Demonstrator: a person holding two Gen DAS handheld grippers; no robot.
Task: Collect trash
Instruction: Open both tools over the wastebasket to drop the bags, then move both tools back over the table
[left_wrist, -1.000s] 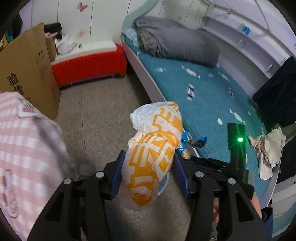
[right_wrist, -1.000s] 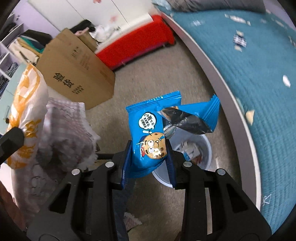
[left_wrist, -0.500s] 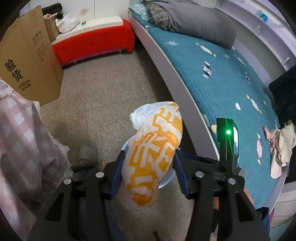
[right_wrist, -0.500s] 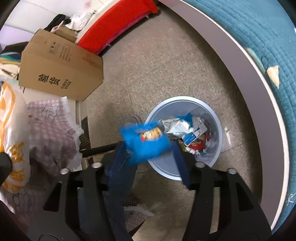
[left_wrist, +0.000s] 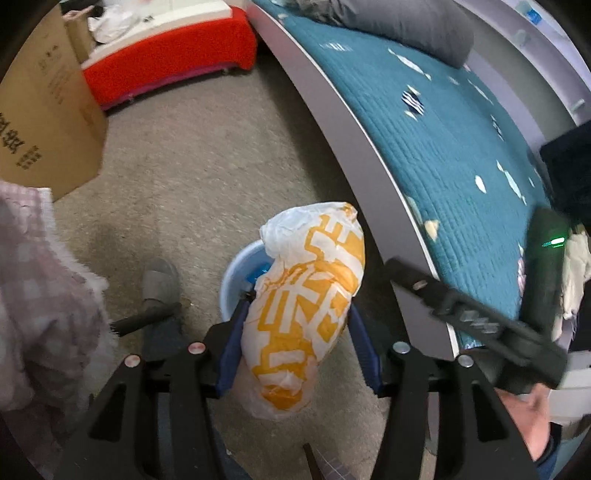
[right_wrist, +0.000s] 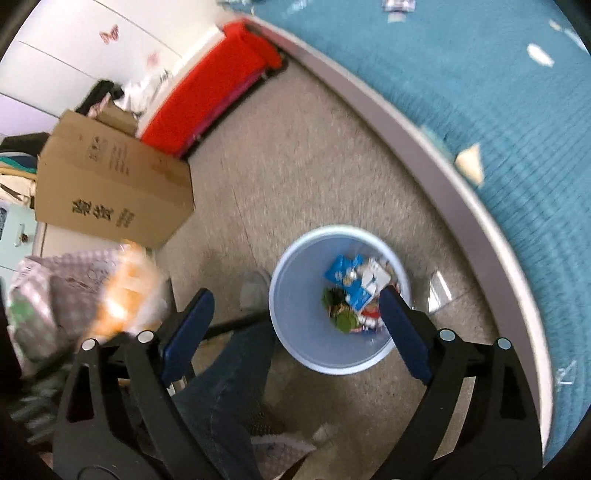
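Note:
My left gripper (left_wrist: 297, 334) is shut on a crumpled white-and-orange paper bag (left_wrist: 308, 295) and holds it above the pale blue trash bin (left_wrist: 236, 273). My right gripper (right_wrist: 295, 314) is open and empty above the same bin (right_wrist: 295, 332). The blue cookie wrapper (right_wrist: 345, 277) lies inside the bin among other wrappers. The orange bag shows blurred at the left of the right wrist view (right_wrist: 125, 291). The right gripper's body crosses the left wrist view (left_wrist: 476, 317).
The teal bed (left_wrist: 443, 122) with a grey rim (right_wrist: 443, 177) curves along the right, with paper scraps (left_wrist: 412, 98) on it. A cardboard box (right_wrist: 110, 192) and a red bench (right_wrist: 214, 88) stand at the far left. My leg (right_wrist: 221, 380) and shoe (left_wrist: 159, 284) are beside the bin.
The right gripper opened and the blue cookie wrapper dropped into the bin. Both grippers moved over the bin, the left still holding the orange bag.

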